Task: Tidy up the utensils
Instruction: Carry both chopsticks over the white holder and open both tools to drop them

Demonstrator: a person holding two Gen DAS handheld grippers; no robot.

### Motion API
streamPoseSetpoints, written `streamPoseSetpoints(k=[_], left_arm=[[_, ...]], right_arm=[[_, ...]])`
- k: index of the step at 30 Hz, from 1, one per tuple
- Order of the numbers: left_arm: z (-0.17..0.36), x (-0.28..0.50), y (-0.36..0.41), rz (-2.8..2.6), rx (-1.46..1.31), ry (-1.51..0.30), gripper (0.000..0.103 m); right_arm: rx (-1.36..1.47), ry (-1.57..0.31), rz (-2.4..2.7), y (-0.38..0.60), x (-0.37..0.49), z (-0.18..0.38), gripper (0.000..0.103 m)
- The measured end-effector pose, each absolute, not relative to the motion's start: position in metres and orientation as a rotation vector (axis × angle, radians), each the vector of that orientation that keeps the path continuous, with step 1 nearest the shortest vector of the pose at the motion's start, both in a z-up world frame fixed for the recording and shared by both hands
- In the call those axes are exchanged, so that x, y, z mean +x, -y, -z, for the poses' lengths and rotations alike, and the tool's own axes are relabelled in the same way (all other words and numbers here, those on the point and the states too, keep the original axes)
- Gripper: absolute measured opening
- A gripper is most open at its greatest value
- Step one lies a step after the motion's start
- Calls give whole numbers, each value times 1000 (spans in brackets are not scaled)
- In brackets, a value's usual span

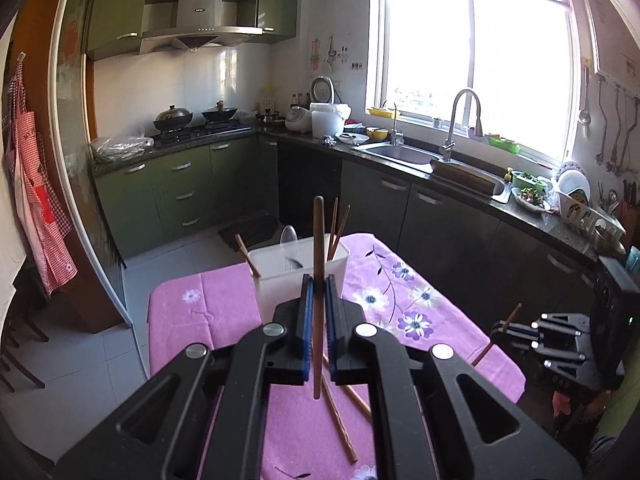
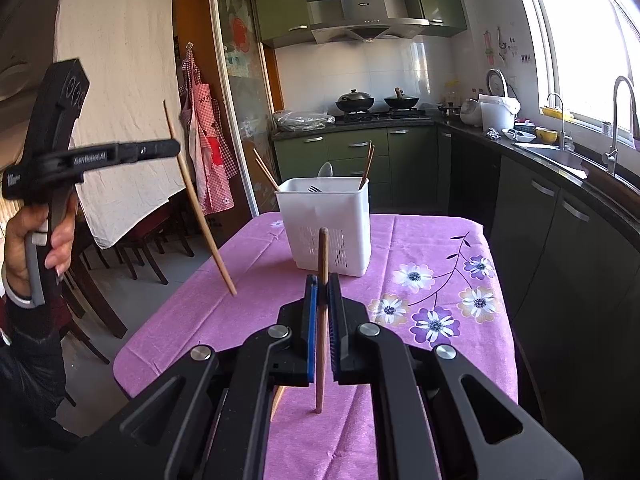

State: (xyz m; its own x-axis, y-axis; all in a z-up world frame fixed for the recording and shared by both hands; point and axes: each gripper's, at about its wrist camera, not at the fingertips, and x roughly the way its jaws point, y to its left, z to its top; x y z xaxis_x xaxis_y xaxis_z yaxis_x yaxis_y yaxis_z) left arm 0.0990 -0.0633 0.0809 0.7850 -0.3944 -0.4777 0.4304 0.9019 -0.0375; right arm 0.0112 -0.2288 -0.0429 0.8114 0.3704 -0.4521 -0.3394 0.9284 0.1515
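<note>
Each gripper is clamped narrowly on a single wooden chopstick. In the left wrist view the left gripper [image 1: 319,280] has its blue-lined pads pressed against a chopstick [image 1: 318,264] that stands nearly upright between them, its top rising above the fingertips and its lower end hanging free above the pink floral tablecloth [image 1: 200,312]. From the right wrist view the same left gripper [image 2: 176,147] appears from the side, off the table's left edge, held in a hand [image 2: 36,236], with its chopstick [image 2: 200,208] tilted and the lower tip over the cloth near that left edge, not clearly touching it. The right gripper [image 2: 323,284] is likewise closed on a chopstick [image 2: 322,256] that runs almost vertically through the pads, its lower end pointing down at the cloth [image 2: 400,240] near the table's near edge; whether that tip touches the fabric cannot be told. In the left wrist view the right gripper [image 1: 504,326] sits off the table's right edge with its chopstick [image 1: 512,314] slanting through it. The white plastic utensil holder [image 2: 326,224] stands toward the far edge of the table, just left of centre, and already contains chopsticks leaning at its left and right ends [image 2: 366,168], a spoon [image 2: 325,170] and a fork [image 2: 314,189]. Two more chopsticks [image 1: 340,424] lie loose on the cloth near the near edge, below the left gripper.
</note>
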Motion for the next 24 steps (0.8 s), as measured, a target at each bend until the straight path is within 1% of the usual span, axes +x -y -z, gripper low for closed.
streamPoseSetpoints(k=[8,15,18,24], left_arm=[[-135,144,87,431,100,-413,6],[-160,195,101,323,129,-347,6],[-154,218,108,304,134,-365,6],[-120,245,115,296,123,-451,6]], right_arm=[[63,-501,-390,230,15,42,6],[61,-505,-390,232,16,44,6],[60,-507,-388,233,15,44,6],[65,-512,-386,233,16,43,6]])
